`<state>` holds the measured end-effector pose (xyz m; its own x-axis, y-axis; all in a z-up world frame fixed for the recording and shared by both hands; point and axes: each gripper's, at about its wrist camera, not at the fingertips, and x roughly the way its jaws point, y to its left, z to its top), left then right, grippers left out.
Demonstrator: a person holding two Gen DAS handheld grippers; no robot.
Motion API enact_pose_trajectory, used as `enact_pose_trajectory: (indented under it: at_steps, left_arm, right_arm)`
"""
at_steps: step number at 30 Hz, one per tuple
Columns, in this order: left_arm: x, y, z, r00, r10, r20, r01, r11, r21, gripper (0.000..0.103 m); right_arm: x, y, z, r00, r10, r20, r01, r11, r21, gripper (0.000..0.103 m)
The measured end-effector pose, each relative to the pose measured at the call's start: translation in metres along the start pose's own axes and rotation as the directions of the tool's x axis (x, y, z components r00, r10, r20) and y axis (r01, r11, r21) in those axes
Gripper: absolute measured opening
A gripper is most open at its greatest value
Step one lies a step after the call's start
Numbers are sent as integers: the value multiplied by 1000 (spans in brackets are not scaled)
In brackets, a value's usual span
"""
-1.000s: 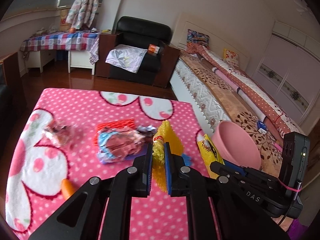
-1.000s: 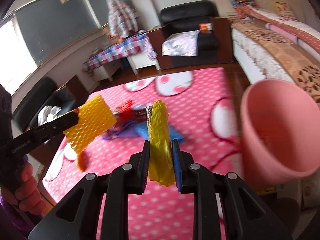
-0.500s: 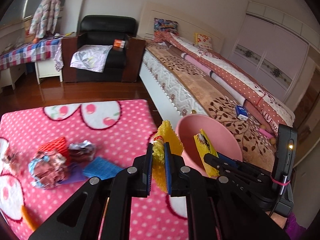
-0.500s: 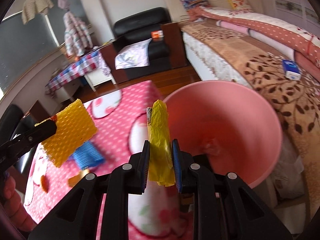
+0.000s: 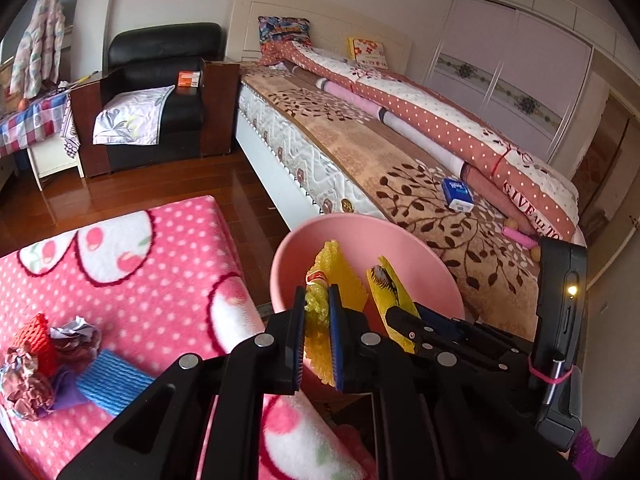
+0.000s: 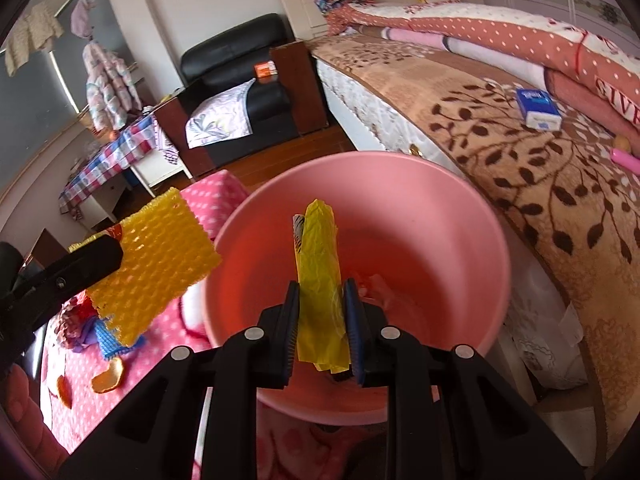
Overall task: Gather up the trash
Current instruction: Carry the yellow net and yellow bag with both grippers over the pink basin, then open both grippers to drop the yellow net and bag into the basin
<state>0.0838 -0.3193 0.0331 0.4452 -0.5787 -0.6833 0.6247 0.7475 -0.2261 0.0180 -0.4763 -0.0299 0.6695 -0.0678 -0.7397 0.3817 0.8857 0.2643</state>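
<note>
Yellow foam net [image 5: 344,280] pinched in left claw [image 5: 317,336] — right claw [image 6: 322,332] grips wrapper [image 6: 320,264] over bin [image 6: 460,208].

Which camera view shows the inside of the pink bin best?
The right wrist view: the pink bin opens towards the camera, showing its floor. In the left wrist view the pink bin is mostly hidden behind both jaws and their yellow trash.

A home bedroom: a made bed [image 5: 400,148] with quilts, wardrobe [image 5: 520,72], black armchair [image 5: 160,80].

Both tools tilt downward side by side: left tool [image 5: 317,312] and right tool [image 6: 322,300] seemingly clamped shut.
</note>
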Motion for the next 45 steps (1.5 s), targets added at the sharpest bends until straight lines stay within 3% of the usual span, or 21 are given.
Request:
enact_pose_trajectory:
  at_steps: [21,27,32,45]
  left_arm:
    - [64,-12,-3,995,8,-103,-6,1000,22,10]
    - [66,-12,-2,995,1,-101,-1,1000,7,31]
    - [62,-12,-1,996,-4,-89,4,1000,3,42]
    - [22,-9,-5,1000,9,-25,-9,1000,-7,45]
  right_arm:
    - [24,-28,8,999,-43,-16,44,997,64,23]
    - [26,-31,8,999,-47,-16,48,996,71,27]
    - [24,-33,8,999,-32,-12,33,996,81,38]
    - [-9,-21,1,999,-7,34,4,997,72,39]
